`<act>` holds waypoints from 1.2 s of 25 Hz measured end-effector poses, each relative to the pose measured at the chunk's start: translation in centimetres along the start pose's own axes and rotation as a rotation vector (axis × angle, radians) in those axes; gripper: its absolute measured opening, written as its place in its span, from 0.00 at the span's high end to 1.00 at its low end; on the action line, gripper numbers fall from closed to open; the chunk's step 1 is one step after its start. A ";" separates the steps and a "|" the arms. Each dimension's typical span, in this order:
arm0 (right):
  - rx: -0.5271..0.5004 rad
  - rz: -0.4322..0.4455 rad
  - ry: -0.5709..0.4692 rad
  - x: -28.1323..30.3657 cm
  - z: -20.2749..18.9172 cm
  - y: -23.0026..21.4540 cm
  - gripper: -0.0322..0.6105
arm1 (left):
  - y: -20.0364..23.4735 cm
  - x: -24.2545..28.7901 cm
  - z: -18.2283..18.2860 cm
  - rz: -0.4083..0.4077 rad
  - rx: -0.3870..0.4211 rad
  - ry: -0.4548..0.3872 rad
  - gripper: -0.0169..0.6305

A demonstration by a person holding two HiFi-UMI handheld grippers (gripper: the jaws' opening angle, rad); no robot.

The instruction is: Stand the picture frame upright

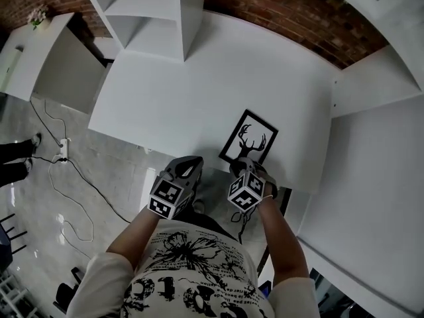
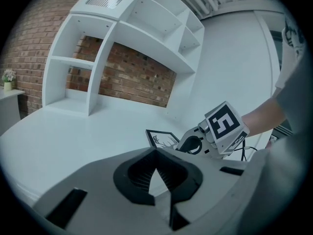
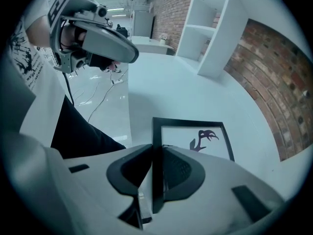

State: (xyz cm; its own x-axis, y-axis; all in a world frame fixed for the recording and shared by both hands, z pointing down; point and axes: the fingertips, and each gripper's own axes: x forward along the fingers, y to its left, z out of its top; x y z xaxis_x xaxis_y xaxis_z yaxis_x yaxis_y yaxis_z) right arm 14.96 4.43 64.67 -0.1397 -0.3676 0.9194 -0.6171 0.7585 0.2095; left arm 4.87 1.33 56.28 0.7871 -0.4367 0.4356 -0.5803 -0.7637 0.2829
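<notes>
A black picture frame (image 1: 249, 140) with a deer-head print lies face up on the white table (image 1: 172, 105), close to its front edge. My right gripper (image 1: 242, 166) is shut on the frame's near edge; in the right gripper view the black rim (image 3: 155, 146) runs between the two pads. The left gripper view shows the frame (image 2: 161, 138) low on the tabletop with the right gripper (image 2: 215, 131) at its near side. My left gripper (image 1: 189, 164) hovers at the table's front edge, left of the frame, shut and empty (image 2: 156, 173).
A white shelf unit (image 1: 156, 15) stands at the back of the table against a brick wall (image 1: 298, 18). White panels (image 1: 371, 171) flank the right side. Cables (image 1: 66, 177) trail over the glossy floor at left, near a person's shoes (image 1: 20, 154).
</notes>
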 end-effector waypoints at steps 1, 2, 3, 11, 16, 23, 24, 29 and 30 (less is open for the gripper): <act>-0.007 0.005 -0.003 -0.1 -0.1 0.5 0.84 | -0.4 -0.1 -0.2 -0.004 0.005 0.002 0.96; -0.015 0.010 -0.005 -0.3 -0.1 0.9 0.84 | -0.7 -0.2 -0.3 -0.007 0.006 0.003 0.96; -0.023 0.015 -0.007 -0.4 -0.2 1.3 0.84 | -0.8 -0.3 -0.4 -0.006 0.004 0.003 0.96; -0.099 0.032 -0.019 -0.9 -0.2 5.2 0.84 | -1.9 -2.3 -3.2 0.007 -0.026 0.019 0.96; -0.152 0.039 -0.023 -1.2 -0.2 7.7 0.84 | -2.5 -3.6 -5.4 0.013 -0.039 0.044 0.96; -0.195 0.059 -0.033 -1.9 0.4 10.2 0.84 | -3.1 -4.7 -7.6 -0.028 -0.127 0.088 0.96; -0.201 0.059 -0.035 -2.0 0.4 10.6 0.84 | -3.2 -4.8 -8.0 -0.041 -0.135 0.094 0.96; -0.251 0.046 -0.035 -2.3 0.3 11.9 0.84 | -2.9 -3.6 -9.4 -0.103 -0.253 0.105 0.96; -0.267 0.046 -0.034 -2.4 0.2 12.2 0.84 | -2.6 -3.1 -9.6 -0.117 -0.316 0.110 0.96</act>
State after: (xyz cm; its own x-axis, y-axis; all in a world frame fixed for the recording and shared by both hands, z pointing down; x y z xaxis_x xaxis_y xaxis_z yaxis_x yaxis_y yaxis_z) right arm 7.58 14.40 64.96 -0.1916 -0.3440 0.9192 -0.3845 0.8880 0.2521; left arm 1.91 9.30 62.40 0.8349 -0.2879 0.4691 -0.5370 -0.6132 0.5793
